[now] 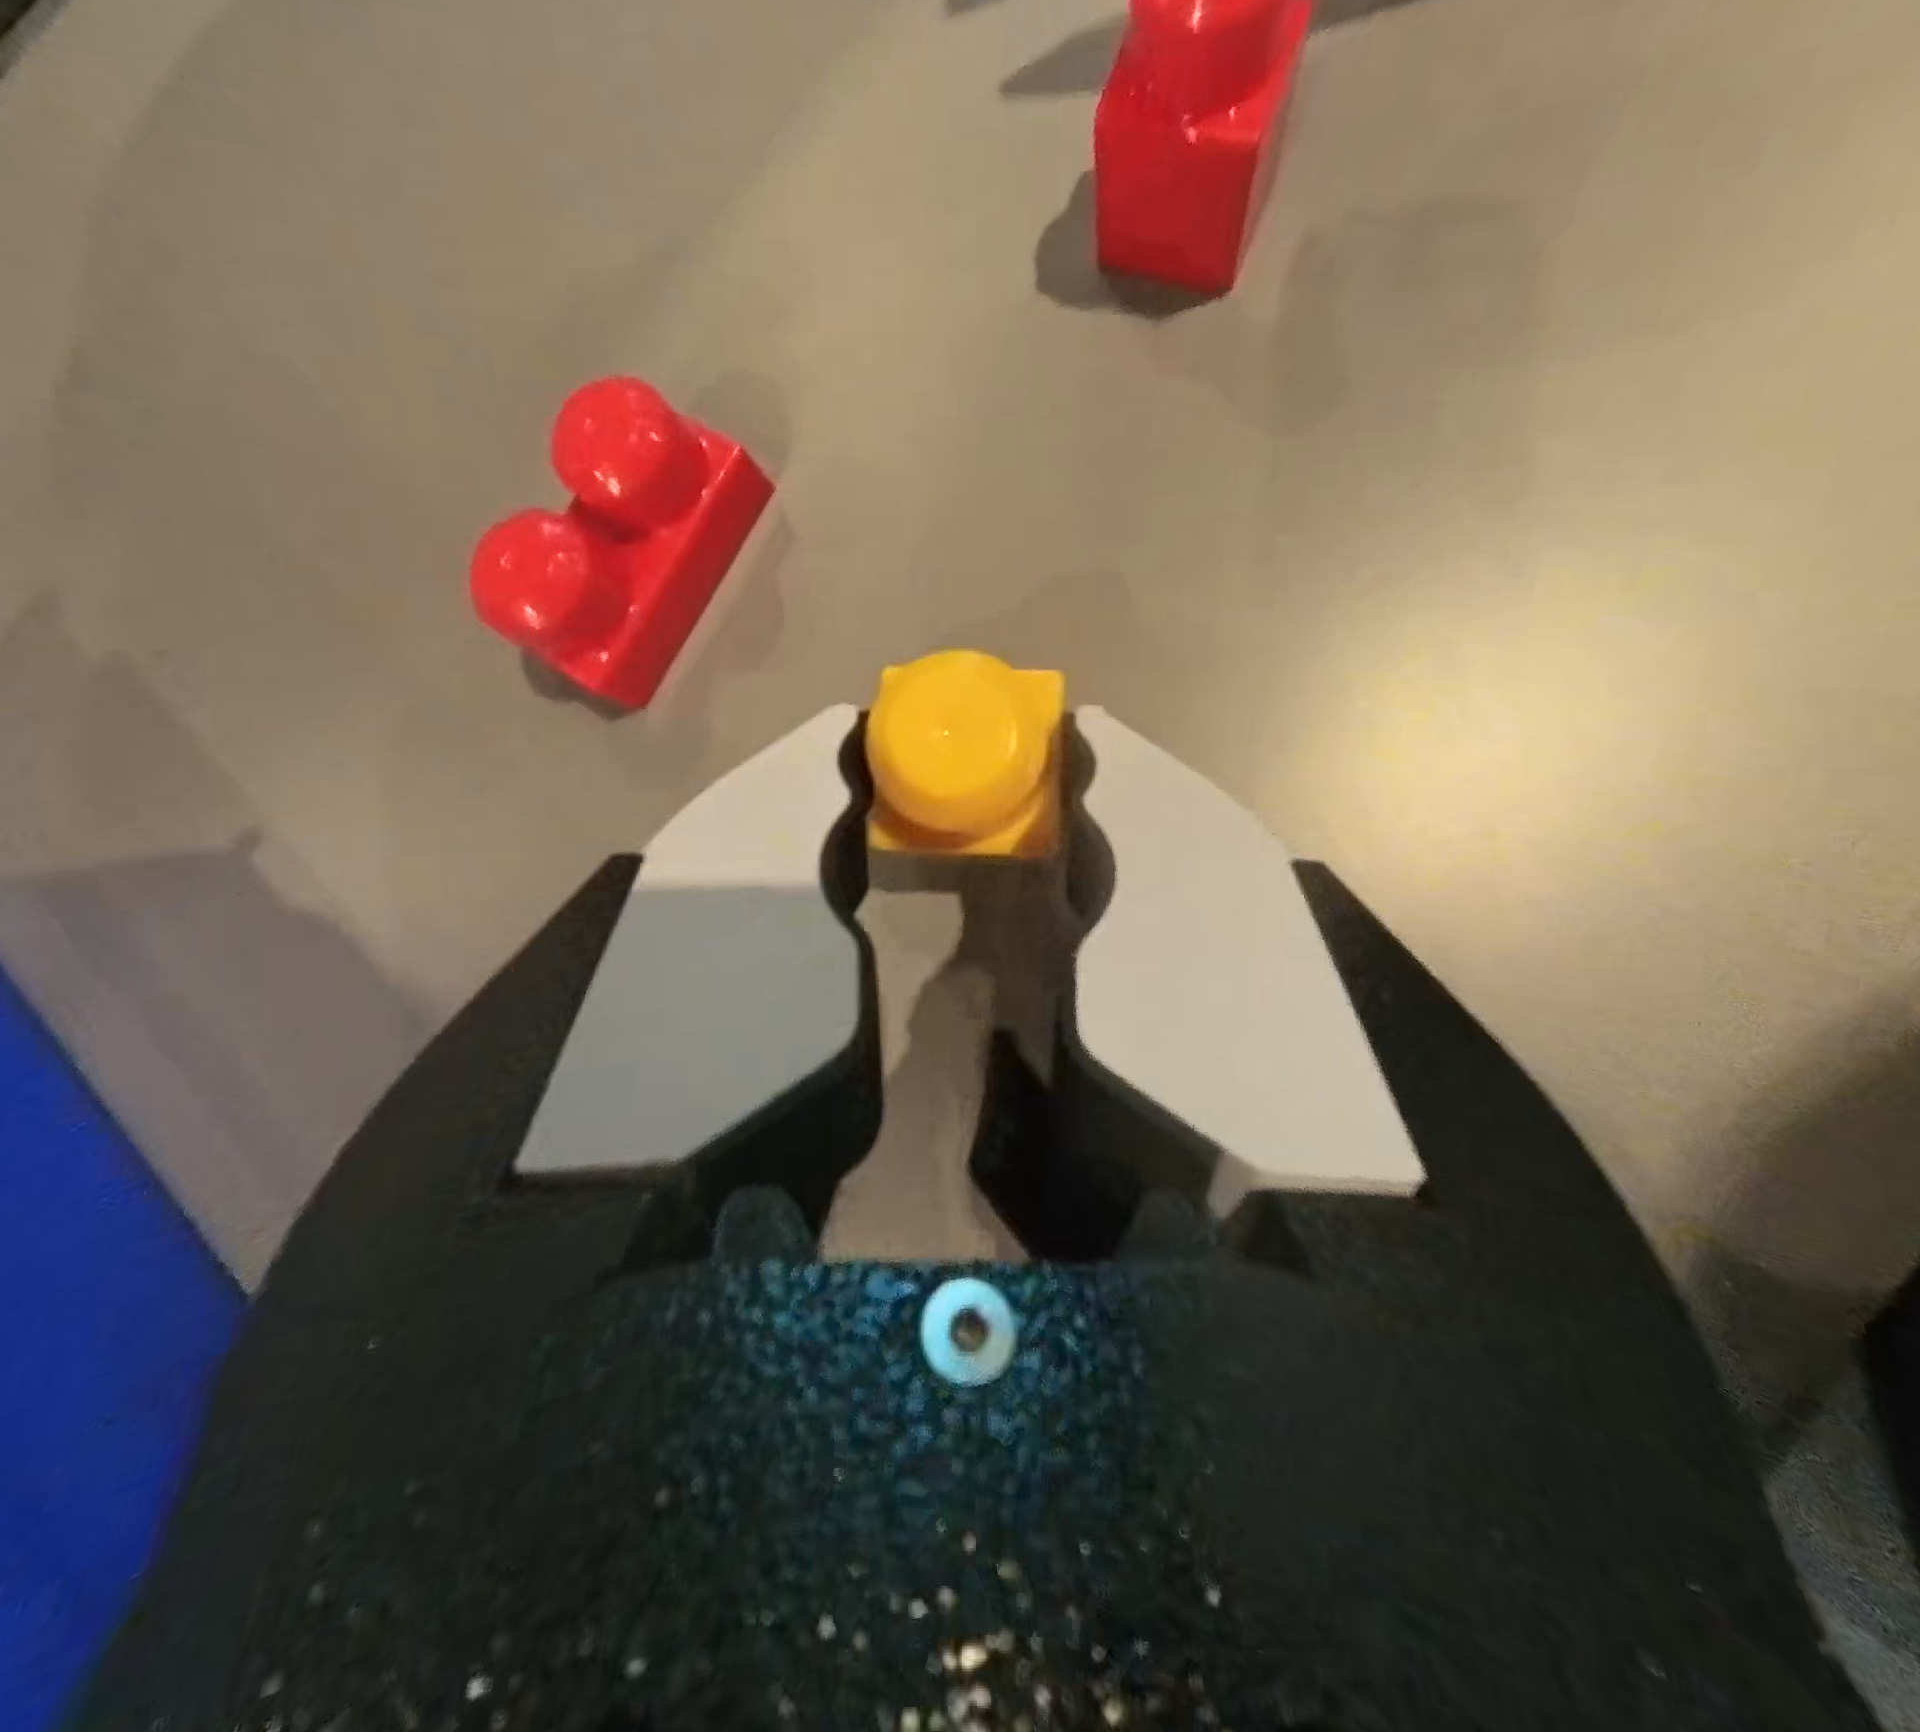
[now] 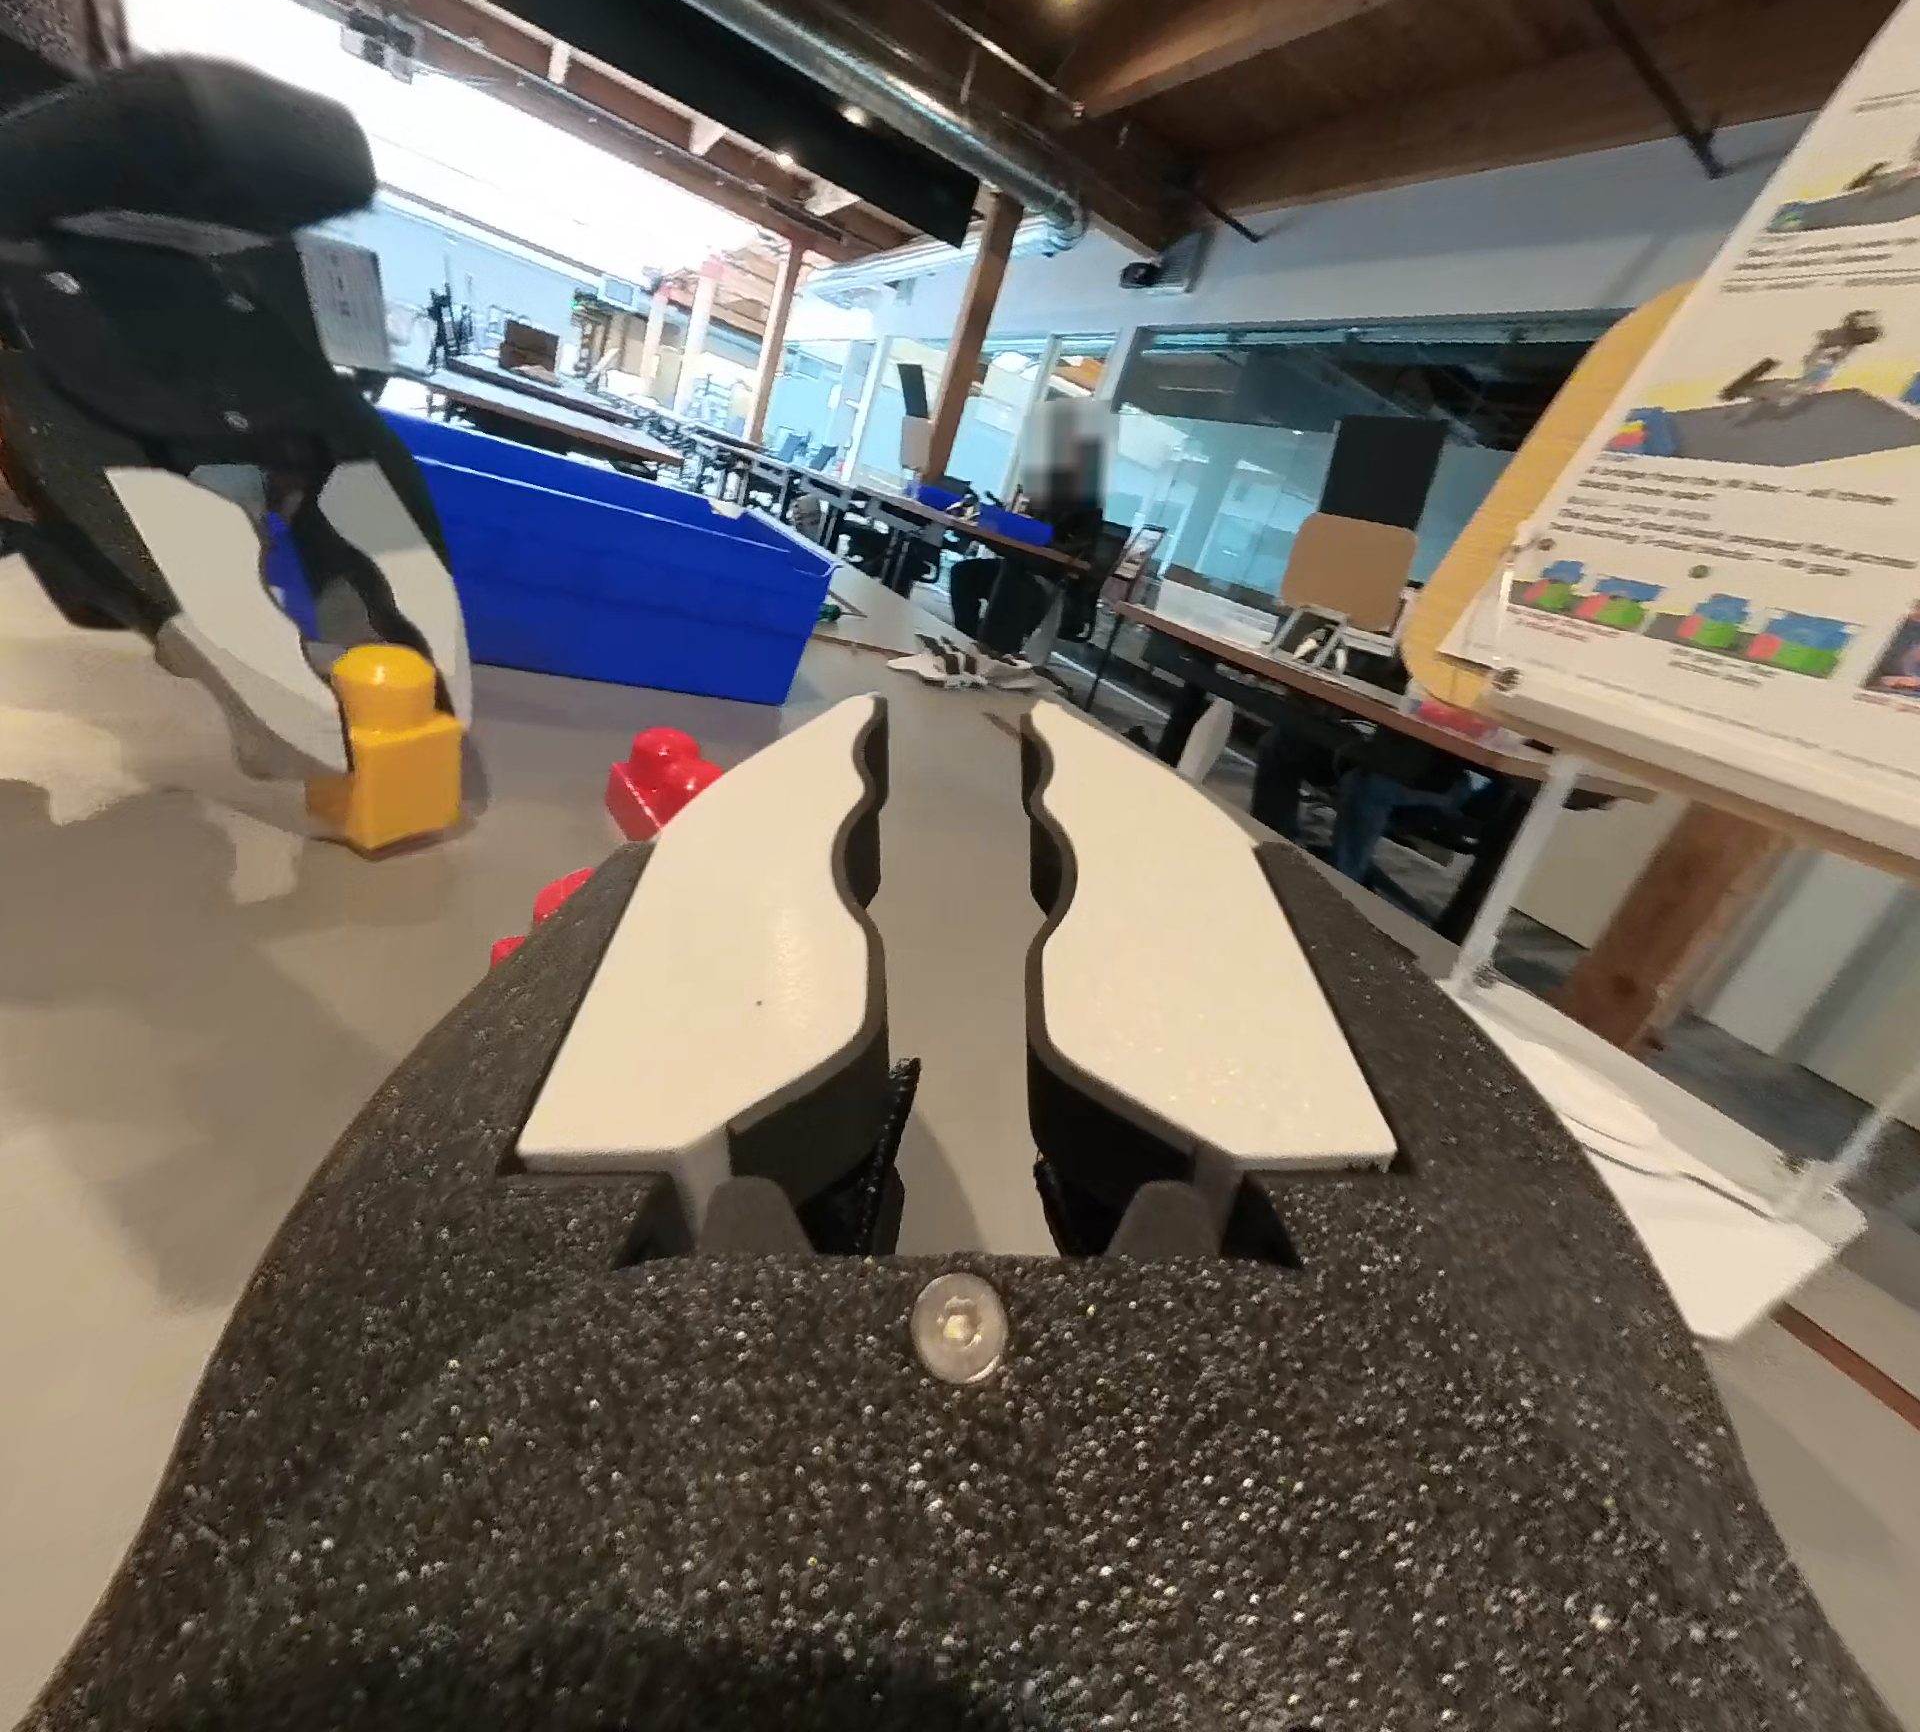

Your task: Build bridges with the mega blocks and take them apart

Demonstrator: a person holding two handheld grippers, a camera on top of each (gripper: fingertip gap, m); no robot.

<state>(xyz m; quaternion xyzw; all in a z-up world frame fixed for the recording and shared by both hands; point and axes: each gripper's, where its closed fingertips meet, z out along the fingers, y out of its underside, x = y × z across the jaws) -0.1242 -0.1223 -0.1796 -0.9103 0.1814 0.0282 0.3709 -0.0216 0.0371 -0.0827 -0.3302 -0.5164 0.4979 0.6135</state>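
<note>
Meanwhile, blue bin [image 2: 623, 581] stands behind yellow block [image 2: 390, 752], contents hidden.

I see a grey worktop [image 1: 1455, 539]. On it sit a red two-bump block [image 1: 623, 550], a tall red block [image 1: 1184, 144], and a blue tub [image 2: 623, 581].

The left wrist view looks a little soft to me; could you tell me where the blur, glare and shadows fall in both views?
Left wrist view: the taller red block is motion-smeared, the yellow block stays sharp, and a warm glow falls on the table at right. Right wrist view: the left hand-held gripper is blurred, the windows are blown out, and straight lines bow at the edges.
</note>
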